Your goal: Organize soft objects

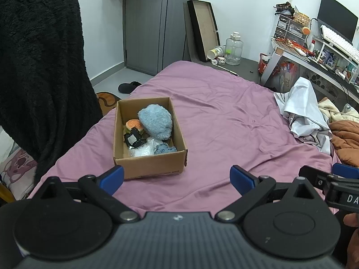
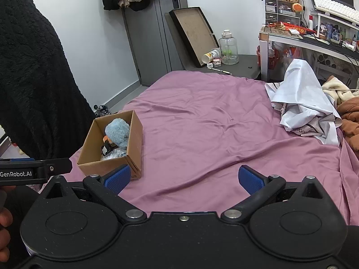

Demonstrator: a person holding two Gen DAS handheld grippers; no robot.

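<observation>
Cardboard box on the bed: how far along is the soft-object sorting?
Looks mostly done: the open cardboard box holds the fluffy blue plush, burger toy and other small soft items. Nothing in hand: left gripper and right gripper jaws are open. Left: possibly the crumpled white cloth.

left gripper [image 1: 176, 177]: black linkage, blue ribbed pads, grey ridged body | right gripper [image 2: 184, 178]: black, silver pivots, "GenRobot.AI" lettering | black fleece sleeve [image 1: 40, 67]

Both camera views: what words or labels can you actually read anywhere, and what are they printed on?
"GenRobot.AI": on the left hand-held gripper, right wrist view.
"DA", cut off at the frame edge: on the right hand-held gripper, left wrist view.
Cup, desk clutter, white cloth print: too small or blurred.
</observation>
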